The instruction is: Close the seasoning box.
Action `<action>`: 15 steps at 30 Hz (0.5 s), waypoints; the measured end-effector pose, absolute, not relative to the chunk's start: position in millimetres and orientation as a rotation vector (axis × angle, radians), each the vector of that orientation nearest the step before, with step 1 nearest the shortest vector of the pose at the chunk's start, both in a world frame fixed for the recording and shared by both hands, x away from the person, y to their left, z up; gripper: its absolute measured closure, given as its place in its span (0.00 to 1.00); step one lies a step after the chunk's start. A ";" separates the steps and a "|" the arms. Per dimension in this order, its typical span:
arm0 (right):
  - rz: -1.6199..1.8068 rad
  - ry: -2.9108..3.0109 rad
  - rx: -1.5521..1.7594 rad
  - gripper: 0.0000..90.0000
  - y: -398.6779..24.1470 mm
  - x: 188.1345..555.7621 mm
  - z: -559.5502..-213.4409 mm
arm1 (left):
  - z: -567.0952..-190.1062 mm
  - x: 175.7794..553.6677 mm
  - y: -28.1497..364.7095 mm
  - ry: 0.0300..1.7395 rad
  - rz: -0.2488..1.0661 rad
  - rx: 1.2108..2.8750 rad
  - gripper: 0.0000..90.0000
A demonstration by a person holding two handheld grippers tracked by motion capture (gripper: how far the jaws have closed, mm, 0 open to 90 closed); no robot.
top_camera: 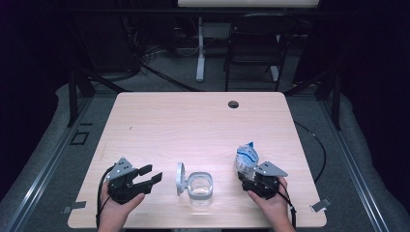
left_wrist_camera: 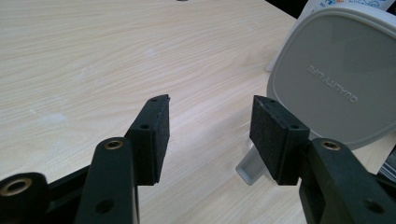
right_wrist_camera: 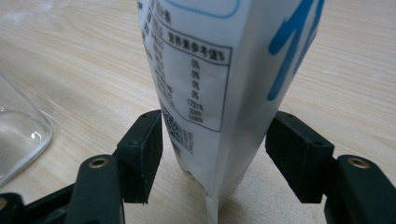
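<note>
The grey rounded-square plastic lid [left_wrist_camera: 336, 74], standing on edge at the right in the left gripper view, bears the raised words "QUALITY LIFE", seen upside down. In the right gripper view, the white and blue upright plastic pouch [right_wrist_camera: 224, 84] carries a black-framed table printed in black: a heading line of Chinese characters too small to read surely, then a column reading "0%", "0%", "0%", "0%" and lower figures that look like "1721%". Large blue strokes on its right face cannot be read.

Looks like a lab or test room: dark curtains w/ cables [top_camera: 145, 63] on the floor, a metal chair [top_camera: 254, 46], one bare wood worktop [top_camera: 193, 125].
</note>
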State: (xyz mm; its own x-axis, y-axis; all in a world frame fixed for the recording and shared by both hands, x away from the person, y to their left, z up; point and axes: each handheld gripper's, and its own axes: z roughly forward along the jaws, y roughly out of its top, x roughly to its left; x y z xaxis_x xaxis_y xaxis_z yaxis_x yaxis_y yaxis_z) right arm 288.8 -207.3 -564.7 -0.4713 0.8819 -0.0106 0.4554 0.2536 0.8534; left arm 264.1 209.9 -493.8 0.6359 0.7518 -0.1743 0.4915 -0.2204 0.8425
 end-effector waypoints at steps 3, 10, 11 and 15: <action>1.131 2.026 1.213 0.40 -205.9 289.0 -565.7 | -493.3 263.3 210.5 0.987 0.337 1.878 0.54; 1.091 2.015 1.213 0.38 -200.4 290.4 -569.0 | -491.9 261.9 214.0 0.994 0.344 1.871 0.54; 1.082 2.013 1.208 0.37 -199.5 290.9 -569.4 | -492.2 262.2 214.6 0.993 0.345 1.864 0.54; 1.074 2.012 1.209 0.38 -197.9 292.2 -571.3 | -492.6 262.1 216.8 1.004 0.340 1.862 0.54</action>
State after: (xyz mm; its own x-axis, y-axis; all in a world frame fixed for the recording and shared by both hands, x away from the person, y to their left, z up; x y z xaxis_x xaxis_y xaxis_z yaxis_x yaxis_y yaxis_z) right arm 292.2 -197.9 -571.3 -0.4416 0.8955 -0.0543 0.4532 0.2749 0.8480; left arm 262.1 216.8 -492.6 0.6228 0.7611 -0.1812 0.4940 -0.2029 0.8455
